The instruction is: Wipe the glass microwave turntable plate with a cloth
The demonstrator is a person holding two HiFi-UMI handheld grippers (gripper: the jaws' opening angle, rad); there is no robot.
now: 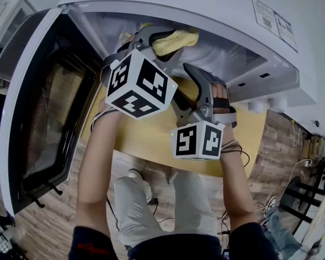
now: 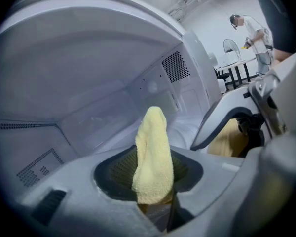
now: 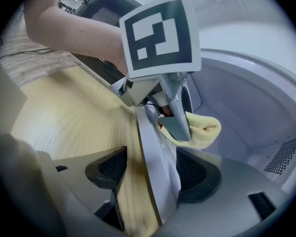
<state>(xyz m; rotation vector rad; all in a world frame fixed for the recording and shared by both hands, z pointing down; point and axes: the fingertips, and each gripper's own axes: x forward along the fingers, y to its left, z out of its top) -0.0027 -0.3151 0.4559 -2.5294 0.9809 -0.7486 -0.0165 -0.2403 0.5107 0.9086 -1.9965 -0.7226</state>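
1. White microwave oven (image 1: 216, 15), door open; its glass turntable plate shows clearly in no view.
2. Pale wooden table (image 3: 64, 112) lies below.
3. Right gripper (image 3: 150, 174), spread, straddles a pale edge; whether this is the plate, I cannot tell.
4. Left gripper (image 2: 155, 204) pinches the yellow terry cloth (image 2: 153, 152), at 1 o'clock from the right gripper, long axis pointing into the cavity.

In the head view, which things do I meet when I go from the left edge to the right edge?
microwave door → left marker cube → right marker cube → label on the microwave top
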